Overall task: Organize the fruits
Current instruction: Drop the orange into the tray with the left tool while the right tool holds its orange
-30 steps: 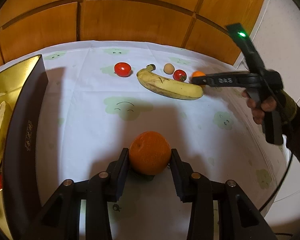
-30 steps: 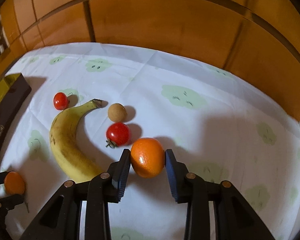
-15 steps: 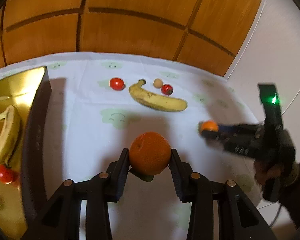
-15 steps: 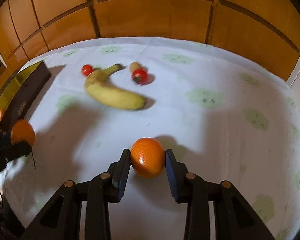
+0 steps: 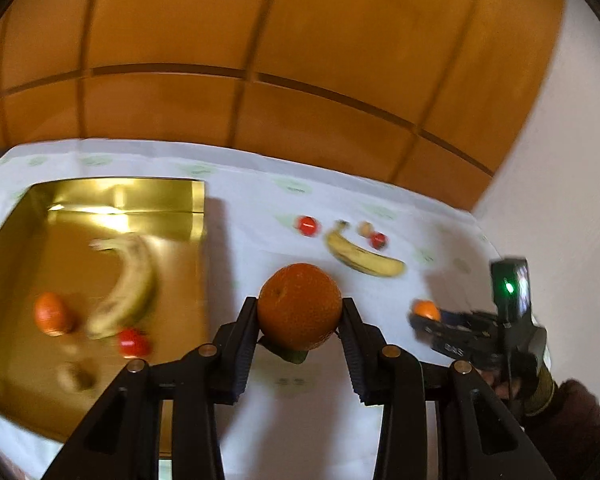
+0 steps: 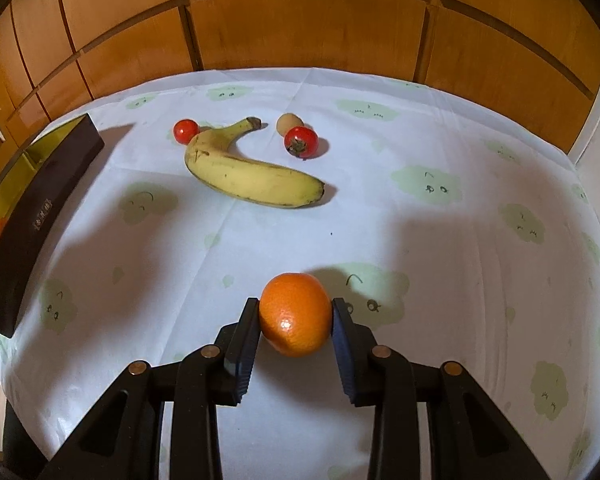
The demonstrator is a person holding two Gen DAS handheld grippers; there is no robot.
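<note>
Left wrist: I'm gripping an orange (image 5: 299, 306) in the left claw (image 5: 300, 316), jaws pinching its sides, box (image 5: 199, 216) at left. It's firm, round, no real long axis, stem end facing me.

Right wrist: right claw (image 6: 295, 318) is clamping a mandarin (image 6: 295, 314), softer, so I'm holding gently; banana (image 6: 252, 172) is lying far, stem pointing far-right.

A white bench cloth (image 6: 440, 240) is printed with pale green smiling clouds — a speckled yellow banana (image 6: 252, 172), red tomatoes (image 6: 301, 142), a gold-lined box (image 5: 100, 200).
</note>
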